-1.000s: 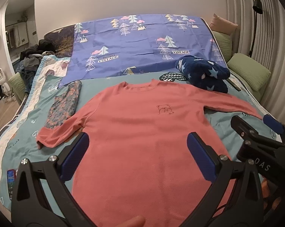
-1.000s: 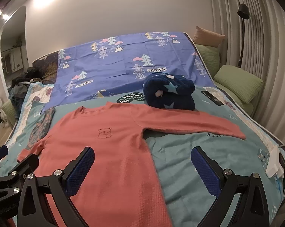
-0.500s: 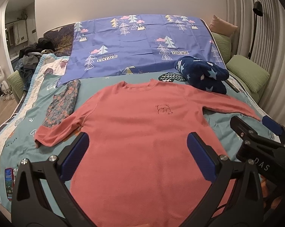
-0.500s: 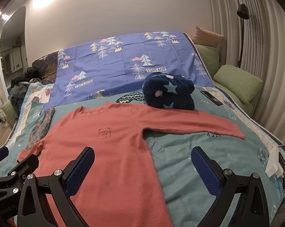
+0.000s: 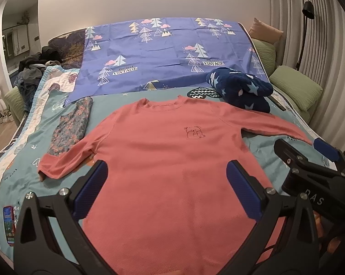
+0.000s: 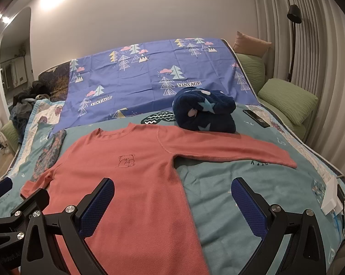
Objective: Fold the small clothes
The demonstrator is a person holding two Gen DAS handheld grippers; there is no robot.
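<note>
Coral shirt (image 5: 172,160) flat on bed (image 6: 229,183), sleeves spread. Soft, light, limp knit; likely drapes. Pinch cuff or hem. Left gripper (image 5: 167,190) and right gripper (image 6: 172,204) fingers spread, empty.

Bed cover (image 6: 229,183): teal, printed, spread across the bed.
Purple sheet (image 5: 163,52): tree print, "VINTAGE" lettering, laid over the far end of the bed.
Navy blanket (image 6: 204,112): star print, bundled, near the far right of the bed.
Green pillows (image 6: 289,100): along the right edge.
Phone (image 5: 9,224): red case, at the near left corner.
Remote (image 6: 256,118): dark, beside the navy blanket.
Floor lamp (image 6: 293,36): black, at the far right corner.
</note>
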